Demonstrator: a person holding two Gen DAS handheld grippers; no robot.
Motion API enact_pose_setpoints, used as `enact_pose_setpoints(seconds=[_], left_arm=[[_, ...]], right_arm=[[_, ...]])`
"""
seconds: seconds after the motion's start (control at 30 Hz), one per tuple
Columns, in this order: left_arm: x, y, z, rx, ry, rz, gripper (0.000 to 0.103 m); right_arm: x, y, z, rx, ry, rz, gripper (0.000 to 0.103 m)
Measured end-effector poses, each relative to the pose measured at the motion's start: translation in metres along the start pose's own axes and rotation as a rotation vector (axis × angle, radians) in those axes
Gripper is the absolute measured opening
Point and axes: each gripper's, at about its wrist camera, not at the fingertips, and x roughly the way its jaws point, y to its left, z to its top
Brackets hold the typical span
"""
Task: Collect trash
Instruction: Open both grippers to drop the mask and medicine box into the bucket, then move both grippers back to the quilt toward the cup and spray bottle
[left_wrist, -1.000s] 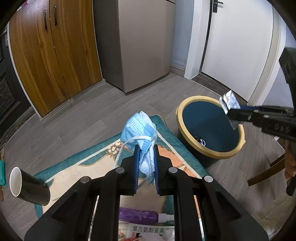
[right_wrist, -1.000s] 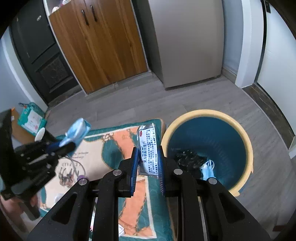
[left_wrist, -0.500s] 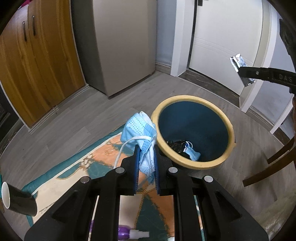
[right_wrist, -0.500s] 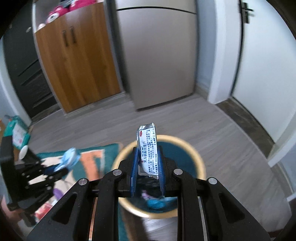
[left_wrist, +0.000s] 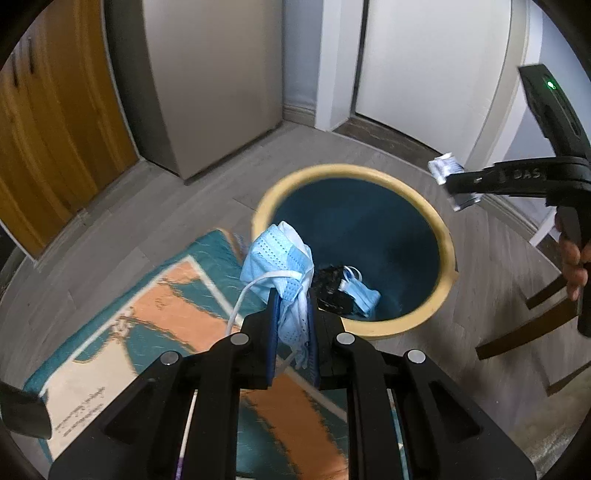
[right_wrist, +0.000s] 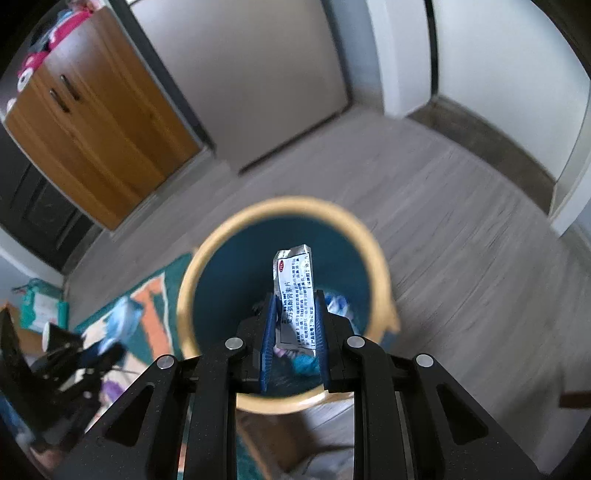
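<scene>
Left gripper (left_wrist: 291, 332) is clamped tight on a crumpled blue face mask (left_wrist: 279, 258), its white ear loop dangling down to the left, the bunch sitting over the near-left rim of the bin (left_wrist: 445, 240). That bin stands on the grey wood floor, yellow rim, dark blue inside, touching or overlapping the corner of the teal and orange rug (left_wrist: 177, 306) — the rim blurs there, so which one is hard to call. Down inside: another blue mask (left_wrist: 360, 293) against something black and crumpled (left_wrist: 328, 280) that can't be made out.

Right gripper (right_wrist: 293, 332) is pinched on a silver foil sachet (right_wrist: 293, 280) with printed text, standing upright between the blue pads, right above the bin's opening. The sachet's lower end is hidden behind the fingers. From the left wrist view the same sachet (left_wrist: 447, 170) pokes out beyond the bin's far-right rim, partly covered by the black finger.

Bottom-left, a dark cup (left_wrist: 22, 413) is cut off by the frame edge. On the right, brown chair legs (left_wrist: 524, 332) are only partly in view.
</scene>
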Motion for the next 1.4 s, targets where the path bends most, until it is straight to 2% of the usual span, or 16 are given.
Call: enact_pose_setpoints(seconds=[0.17,0.37,0.43,0.57,0.63,0.67,0.7,0.8,0.83,0.93,0.97,1.03,1.17,1.4], left_arm=[[0.015,-0.019,0.004,0.035,0.017,-0.033,0.013],[0.034,-0.032,0.012,0.066,0.034,-0.034,0.013],[0.034,-0.034,0.017,0.076,0.014,-0.026,0.013],[0.034,-0.029,0.033,0.014,-0.030,-0.077,0.013],[0.034,-0.029,0.036,0.000,-0.048,-0.108,0.029],[0.033,-0.028,0.036,-0.010,-0.055,-0.106,0.053],[0.031,-0.027,0.036,-0.018,-0.065,-0.093,0.070],[0.027,-0.020,0.035,-0.037,-0.076,-0.080,0.072],[0.026,-0.015,0.034,-0.054,-0.074,-0.078,0.072],[0.022,-0.004,0.031,-0.079,-0.075,-0.064,0.072],[0.021,-0.001,0.031,-0.088,-0.073,-0.056,0.072],[0.018,0.005,0.029,-0.099,-0.072,-0.044,0.072],[0.007,0.016,0.024,-0.117,-0.076,-0.025,0.073],[-0.034,0.023,0.007,-0.098,-0.106,0.019,0.082]], right_arm=[[0.014,0.011,-0.006,-0.036,0.039,-0.013,0.021],[0.024,0.006,-0.008,0.000,0.055,-0.008,0.021],[0.028,0.000,-0.007,0.020,0.060,-0.006,0.021],[0.029,-0.006,-0.007,0.041,0.058,-0.005,0.021],[0.030,-0.006,-0.006,0.043,0.050,-0.003,0.021],[0.030,-0.005,-0.005,0.044,0.040,-0.001,0.021],[0.030,-0.004,-0.004,0.042,0.030,0.000,0.021],[0.031,0.000,-0.002,0.030,0.009,0.002,0.022],[0.033,0.002,-0.002,0.023,0.006,0.003,0.025],[0.033,0.007,0.000,0.009,-0.007,0.009,0.054],[0.032,0.009,0.000,0.004,-0.012,0.011,0.059],[0.030,0.014,0.002,-0.010,-0.022,0.009,0.063],[0.017,0.022,0.002,-0.022,-0.060,0.026,0.080],[-0.018,0.047,-0.004,-0.093,-0.149,0.027,0.091]])
